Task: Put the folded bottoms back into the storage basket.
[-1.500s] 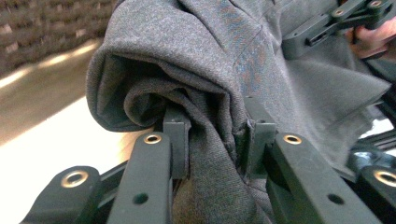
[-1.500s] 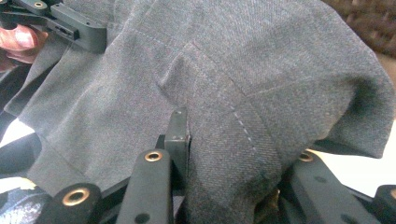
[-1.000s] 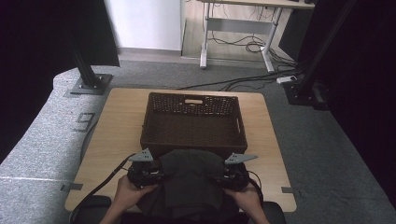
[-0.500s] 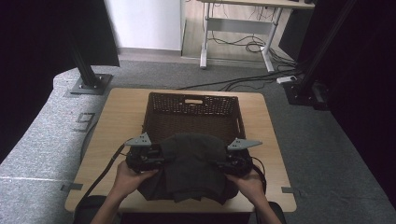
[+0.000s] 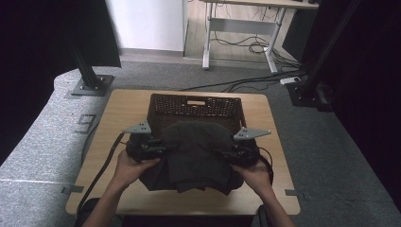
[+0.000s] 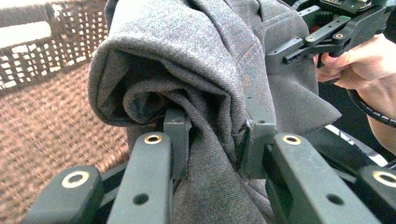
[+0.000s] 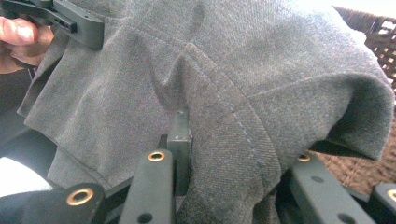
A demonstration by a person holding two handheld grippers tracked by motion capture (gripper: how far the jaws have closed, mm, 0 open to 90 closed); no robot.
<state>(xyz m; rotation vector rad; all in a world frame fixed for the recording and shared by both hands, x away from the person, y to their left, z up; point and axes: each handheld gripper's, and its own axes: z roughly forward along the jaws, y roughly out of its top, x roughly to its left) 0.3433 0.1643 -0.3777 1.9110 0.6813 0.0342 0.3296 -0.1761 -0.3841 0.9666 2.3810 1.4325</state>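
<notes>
A folded dark grey garment (image 5: 195,153) hangs between both grippers above the near half of the wooden table (image 5: 118,113), its far edge over the front rim of the brown wicker basket (image 5: 196,108). My left gripper (image 5: 158,147) is shut on the garment's left side, with thick folds of cloth (image 6: 196,84) pinched between its jaws. My right gripper (image 5: 228,153) is shut on the right side, where the grey cloth (image 7: 224,84) drapes over its jaws. The basket's weave (image 6: 42,126) lies just below and beyond the cloth.
The basket (image 7: 373,42) stands at the middle of the table's far half. Black stand bases (image 5: 90,85) sit on the grey carpet beyond the table's far corners. Cables (image 5: 101,165) trail from the grippers over the near edge.
Both hands have lifted the garment off the near part of the table and carried it forward, so its far edge now reaches over the basket's front rim.
</notes>
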